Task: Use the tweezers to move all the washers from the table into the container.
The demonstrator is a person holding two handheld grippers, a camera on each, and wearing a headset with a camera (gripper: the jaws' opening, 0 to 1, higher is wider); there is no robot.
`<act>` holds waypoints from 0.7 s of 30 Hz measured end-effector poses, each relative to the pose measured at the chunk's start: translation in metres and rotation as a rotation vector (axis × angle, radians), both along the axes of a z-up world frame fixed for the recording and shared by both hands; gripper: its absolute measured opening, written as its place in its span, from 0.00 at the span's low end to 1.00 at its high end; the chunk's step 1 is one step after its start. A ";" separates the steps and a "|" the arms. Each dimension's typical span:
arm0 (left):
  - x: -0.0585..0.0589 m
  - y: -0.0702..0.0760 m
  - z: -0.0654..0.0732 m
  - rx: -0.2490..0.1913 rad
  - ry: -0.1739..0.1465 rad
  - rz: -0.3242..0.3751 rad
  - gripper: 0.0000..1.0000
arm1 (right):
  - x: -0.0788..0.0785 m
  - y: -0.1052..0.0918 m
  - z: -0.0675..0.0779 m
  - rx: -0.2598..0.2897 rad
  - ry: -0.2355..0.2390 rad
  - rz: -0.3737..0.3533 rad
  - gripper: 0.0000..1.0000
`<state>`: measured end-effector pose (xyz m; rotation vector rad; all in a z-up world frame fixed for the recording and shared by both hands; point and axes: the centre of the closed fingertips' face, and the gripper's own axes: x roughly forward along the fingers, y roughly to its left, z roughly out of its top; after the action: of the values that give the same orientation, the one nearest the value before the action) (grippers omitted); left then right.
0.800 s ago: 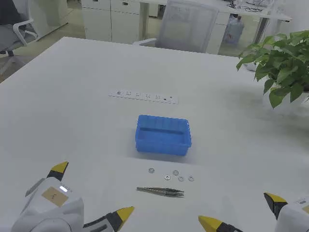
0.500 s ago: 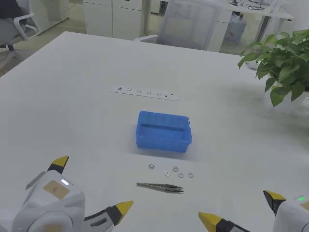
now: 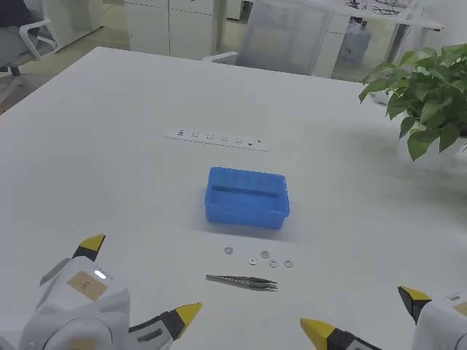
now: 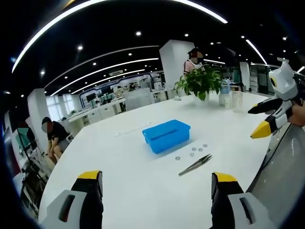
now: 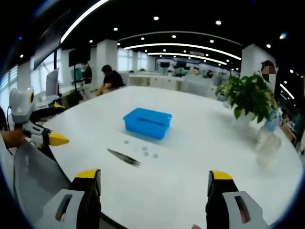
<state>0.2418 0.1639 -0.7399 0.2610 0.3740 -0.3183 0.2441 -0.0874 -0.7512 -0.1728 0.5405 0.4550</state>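
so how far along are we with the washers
Nothing looks done yet: the blue container looks empty. Nothing is in hand: the left gripper and right gripper are both open and empty, and the tweezers lie on the table. Left to do: pick up the tweezers and move all five washers lying between them and the container.

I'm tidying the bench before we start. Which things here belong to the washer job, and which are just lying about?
Job: tweezers, washers, container.
Lying about: power strip, plant, chair.
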 end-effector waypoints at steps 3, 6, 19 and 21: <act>0.000 0.000 -0.001 0.002 0.001 -0.002 0.97 | 0.000 0.000 0.001 0.001 -0.002 0.000 0.92; 0.000 -0.002 -0.002 -0.008 0.007 -0.007 0.97 | 0.000 0.000 0.001 0.004 -0.001 0.000 0.92; 0.000 -0.006 -0.004 -0.026 0.036 -0.023 0.97 | 0.000 0.002 0.002 0.048 0.019 0.002 0.92; 0.000 -0.007 -0.005 -0.029 0.049 -0.031 0.96 | 0.000 0.002 0.000 0.048 0.033 0.002 0.92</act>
<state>0.2414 0.1565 -0.7450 0.2306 0.4141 -0.3606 0.2441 -0.0858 -0.7508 -0.1205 0.5614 0.4733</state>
